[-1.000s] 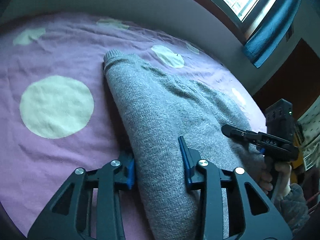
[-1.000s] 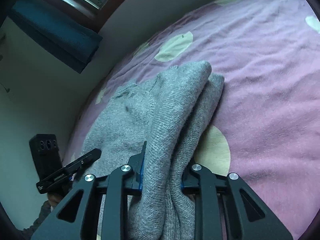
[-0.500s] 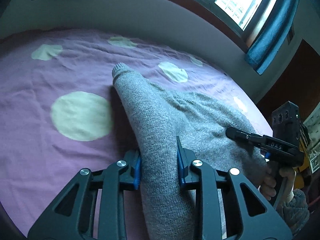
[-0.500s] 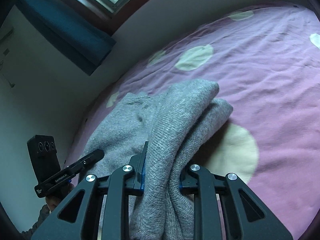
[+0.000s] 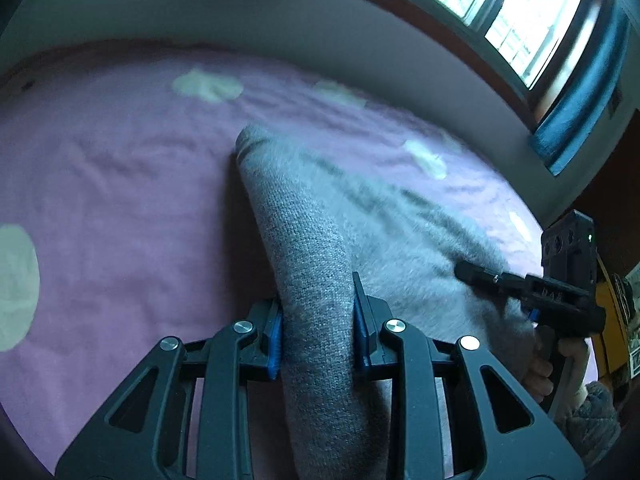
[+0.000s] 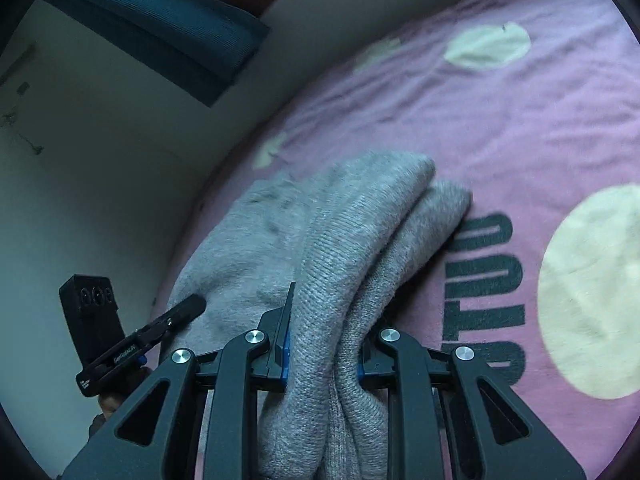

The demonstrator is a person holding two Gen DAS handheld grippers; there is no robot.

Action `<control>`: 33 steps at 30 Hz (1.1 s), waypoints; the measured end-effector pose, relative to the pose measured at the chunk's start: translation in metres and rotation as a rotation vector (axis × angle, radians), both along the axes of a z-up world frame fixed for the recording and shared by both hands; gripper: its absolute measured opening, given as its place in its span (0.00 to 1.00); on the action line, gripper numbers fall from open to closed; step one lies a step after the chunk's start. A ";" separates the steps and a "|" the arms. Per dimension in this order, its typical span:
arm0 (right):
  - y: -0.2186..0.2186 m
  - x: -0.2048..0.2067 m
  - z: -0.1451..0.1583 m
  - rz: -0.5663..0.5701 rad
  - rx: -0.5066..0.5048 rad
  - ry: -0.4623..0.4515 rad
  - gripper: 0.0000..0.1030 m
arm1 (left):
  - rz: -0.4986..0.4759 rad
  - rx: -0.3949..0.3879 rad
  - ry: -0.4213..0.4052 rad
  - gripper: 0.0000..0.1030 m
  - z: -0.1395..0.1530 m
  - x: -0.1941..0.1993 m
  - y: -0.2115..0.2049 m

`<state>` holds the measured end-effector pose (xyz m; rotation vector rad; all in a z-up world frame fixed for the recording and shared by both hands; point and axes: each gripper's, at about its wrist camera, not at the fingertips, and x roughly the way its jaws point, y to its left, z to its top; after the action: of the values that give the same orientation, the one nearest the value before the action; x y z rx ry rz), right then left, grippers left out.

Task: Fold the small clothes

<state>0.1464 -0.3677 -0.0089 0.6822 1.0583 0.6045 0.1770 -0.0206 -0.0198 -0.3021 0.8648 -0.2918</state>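
Left gripper (image 5: 318,332): jaws narrow, clamped on a bunched edge of the grey knit garment (image 5: 304,240), mid-fold. Garment: on the pink dotted bedspread (image 5: 120,184), near its wall-side edge, doubled into thick layers; flattening and further folds apparently remain. Right gripper (image 6: 324,344): jaws narrow, pinching two stacked layers.

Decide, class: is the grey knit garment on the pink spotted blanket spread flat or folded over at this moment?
Partly folded. The grey garment shows doubled layers bunched between the right gripper pads, and a rolled edge is clamped in the left gripper; it is not flat.

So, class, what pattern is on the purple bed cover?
Large cream circles on the bed cover, plus dark lettering; right wrist view shows it best.
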 end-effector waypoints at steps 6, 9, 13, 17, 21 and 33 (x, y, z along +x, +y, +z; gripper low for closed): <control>-0.015 0.001 -0.010 -0.032 0.094 0.093 0.31 | -0.004 0.000 -0.006 0.37 -0.010 0.002 0.002; -0.018 -0.006 -0.001 -0.019 0.064 0.077 0.48 | -0.014 0.024 -0.011 0.48 -0.006 -0.001 0.000; -0.021 -0.021 0.006 -0.007 0.031 0.056 0.63 | -0.030 -0.023 0.007 0.62 -0.005 -0.015 0.008; -0.023 -0.043 0.009 0.019 0.013 0.050 0.65 | -0.083 -0.134 0.062 0.67 -0.015 -0.031 0.015; -0.023 -0.063 0.012 0.040 0.009 0.047 0.68 | -0.134 -0.243 0.090 0.69 -0.024 -0.041 0.018; -0.024 -0.083 0.008 0.064 -0.030 0.081 0.20 | -0.158 -0.236 0.088 0.29 -0.020 -0.046 0.006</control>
<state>0.0632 -0.3919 -0.0013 0.6527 1.1658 0.6191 0.1311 -0.0148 -0.0401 -0.4701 0.9445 -0.5327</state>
